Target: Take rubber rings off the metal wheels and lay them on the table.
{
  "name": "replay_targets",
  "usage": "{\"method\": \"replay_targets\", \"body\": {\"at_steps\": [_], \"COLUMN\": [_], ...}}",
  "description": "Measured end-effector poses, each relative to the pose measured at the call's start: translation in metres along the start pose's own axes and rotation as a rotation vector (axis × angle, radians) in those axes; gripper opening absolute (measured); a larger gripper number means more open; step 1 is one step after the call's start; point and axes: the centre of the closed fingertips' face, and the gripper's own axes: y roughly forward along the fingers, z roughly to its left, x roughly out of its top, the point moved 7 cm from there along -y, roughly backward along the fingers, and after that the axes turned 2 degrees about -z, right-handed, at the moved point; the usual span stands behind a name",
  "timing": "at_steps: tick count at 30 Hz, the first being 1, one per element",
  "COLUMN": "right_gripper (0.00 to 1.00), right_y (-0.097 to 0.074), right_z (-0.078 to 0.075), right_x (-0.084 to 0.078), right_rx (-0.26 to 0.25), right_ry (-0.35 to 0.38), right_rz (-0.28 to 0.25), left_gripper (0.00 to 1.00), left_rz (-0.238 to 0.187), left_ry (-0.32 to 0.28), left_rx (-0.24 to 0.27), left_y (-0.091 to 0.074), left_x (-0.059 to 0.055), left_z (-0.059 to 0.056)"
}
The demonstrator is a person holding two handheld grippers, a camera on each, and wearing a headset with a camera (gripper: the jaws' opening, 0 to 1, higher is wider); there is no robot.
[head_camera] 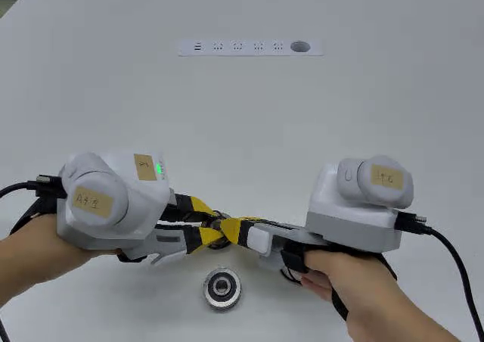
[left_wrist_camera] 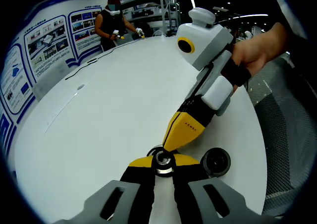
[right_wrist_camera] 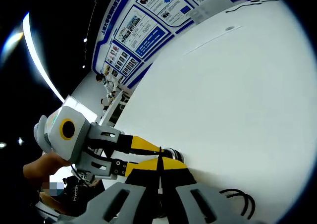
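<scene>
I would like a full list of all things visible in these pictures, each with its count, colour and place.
table: one, white, under everything.
power strip: one, white, on the table's far part.
held wheel: one, silver metal, between the two grippers' tips.
loose wheel: one, silver and black, lying on the table in front of the grippers.
black loops: about two, on the table beside the right gripper; perhaps rubber rings, too small to be sure.
posters: several, blue and white, on the wall.
other person: one, dark top, at the table's far end.
left gripper: one, white with yellow-black jaws, shut on the held wheel.
right gripper: one, same colours, jaws closed at that wheel.
left hand, right hand: each holds its gripper.
</scene>
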Motion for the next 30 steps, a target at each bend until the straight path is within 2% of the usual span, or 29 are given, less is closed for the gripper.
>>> {"method": "replay_targets", "body": {"at_steps": [8,14,18,22,30], "right_gripper": [0.02,0.02,0.02,0.02,0.02], "right_y": [-0.002,-0.003,-0.002,-0.001,-0.004], "right_z": [-0.002,0.000,0.001,0.005,0.016], "right_x": [0.001,0.000,0.000,-0.001,0.002], "right_rx": [-0.016,-0.019,-0.017,-0.007,0.037], "right_ry": [0.028,0.038,0.041,0.048,0.078], "right_rz": [-0.008,-0.010,-0.010,-0.008,-0.028], "left_gripper": [0.14,0.14,0.15,0.17,0.21], "left_rz": [0.010,0.030,0.027,0.006,-0.016], "left_ry": [-0.014,0.019,0.024,0.007,-0.028], "left_rx": [0.020,0.027,0.038,0.060,0.117], "left_y": [0.000,-0.001,-0.006,-0.015,-0.030], "left_x": [0.000,0.002,0.003,0.004,0.001], "left_z": [0.000,-0.001,-0.001,-0.001,0.001]}}
